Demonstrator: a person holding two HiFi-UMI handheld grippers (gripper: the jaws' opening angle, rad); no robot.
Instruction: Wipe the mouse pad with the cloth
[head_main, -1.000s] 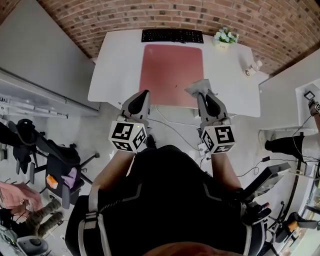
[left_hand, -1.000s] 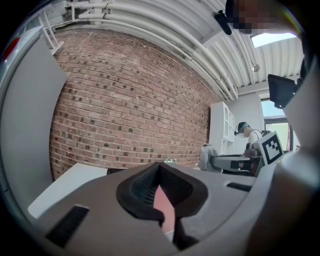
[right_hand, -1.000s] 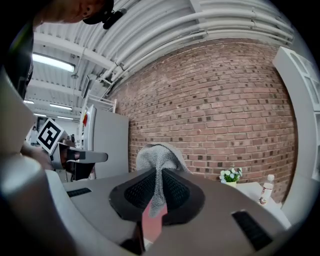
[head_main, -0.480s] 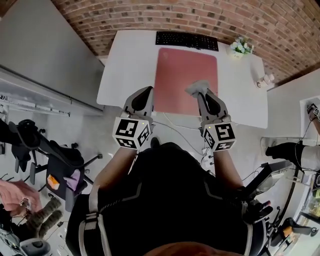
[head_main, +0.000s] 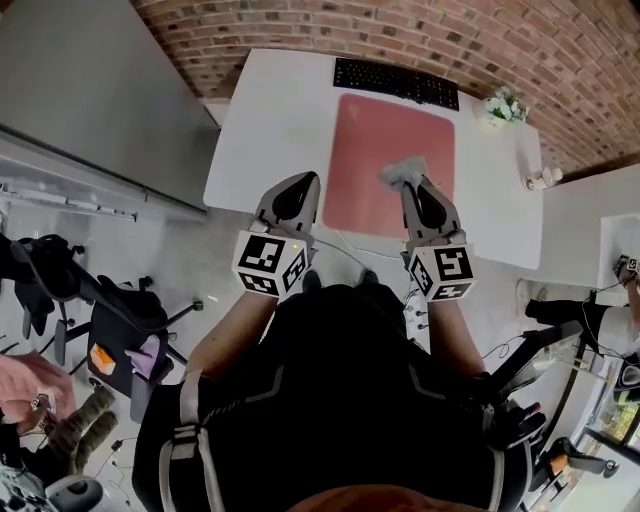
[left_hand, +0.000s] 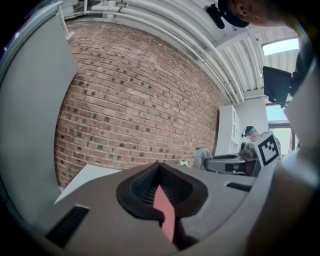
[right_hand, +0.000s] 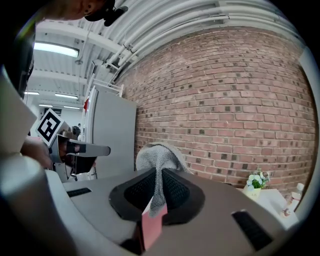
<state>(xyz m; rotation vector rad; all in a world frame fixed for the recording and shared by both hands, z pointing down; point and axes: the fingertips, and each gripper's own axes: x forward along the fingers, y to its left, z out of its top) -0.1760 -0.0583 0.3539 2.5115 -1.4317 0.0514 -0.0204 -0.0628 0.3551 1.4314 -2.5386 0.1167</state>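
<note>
Above the near right part of the pink mouse pad (head_main: 380, 140), right gripper (head_main: 413, 186) is clamped on the grey cloth (head_main: 404, 171), pad ahead and below; left gripper (head_main: 303, 182) closed, empty, farther left.

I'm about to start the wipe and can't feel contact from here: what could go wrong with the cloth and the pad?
1. The cloth is pinched by only a narrow fold in the right hand-held gripper, so dragging might pull it free.
2. The left hand-held gripper is shut and beside the mouse pad, not on it, so the pad could slide toward the keyboard at its far edge.
</note>
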